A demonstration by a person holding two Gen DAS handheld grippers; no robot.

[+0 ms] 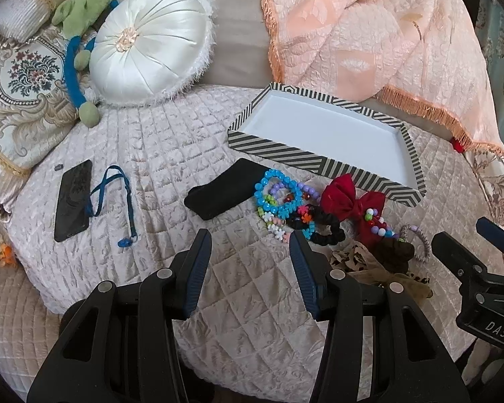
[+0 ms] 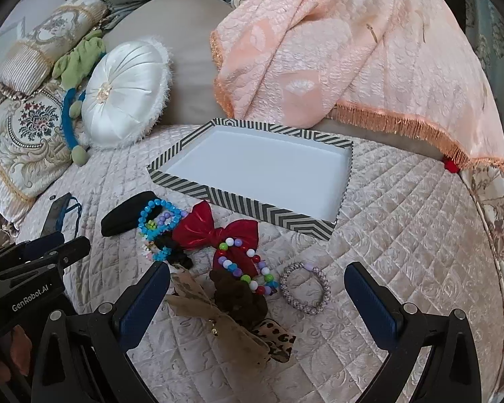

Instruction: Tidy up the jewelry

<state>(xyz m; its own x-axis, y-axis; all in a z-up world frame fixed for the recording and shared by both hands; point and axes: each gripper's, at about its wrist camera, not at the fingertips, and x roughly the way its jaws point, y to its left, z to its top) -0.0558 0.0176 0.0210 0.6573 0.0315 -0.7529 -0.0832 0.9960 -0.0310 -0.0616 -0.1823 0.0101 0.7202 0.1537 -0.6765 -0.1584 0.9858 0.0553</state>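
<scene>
A striped tray [image 1: 305, 158] [image 2: 252, 205] with a bare white floor lies on the quilted bed. In front of it is a heap of accessories: blue bead bracelets [image 1: 279, 191] [image 2: 159, 216], a red bow [image 1: 351, 201] [image 2: 215, 230], a multicolour bead string [image 2: 248, 268], a black scrunchie [image 1: 329, 231], a brown scrunchie [image 2: 238, 297], a leopard bow [image 2: 275, 337] and a silver-lilac bracelet [image 2: 305, 290] [image 1: 418, 241]. My left gripper [image 1: 250, 238] is open and empty, just short of the heap's left side. My right gripper [image 2: 257, 275] is open and empty, its fingers either side of the heap's near end.
A black pouch [image 1: 223, 188] [image 2: 127, 215] lies left of the heap. A phone [image 1: 73, 199] and a blue lanyard [image 1: 117, 194] lie further left. A white round cushion [image 1: 151, 43], embroidered pillows [image 1: 20, 94] and a peach blanket [image 1: 379, 33] line the back.
</scene>
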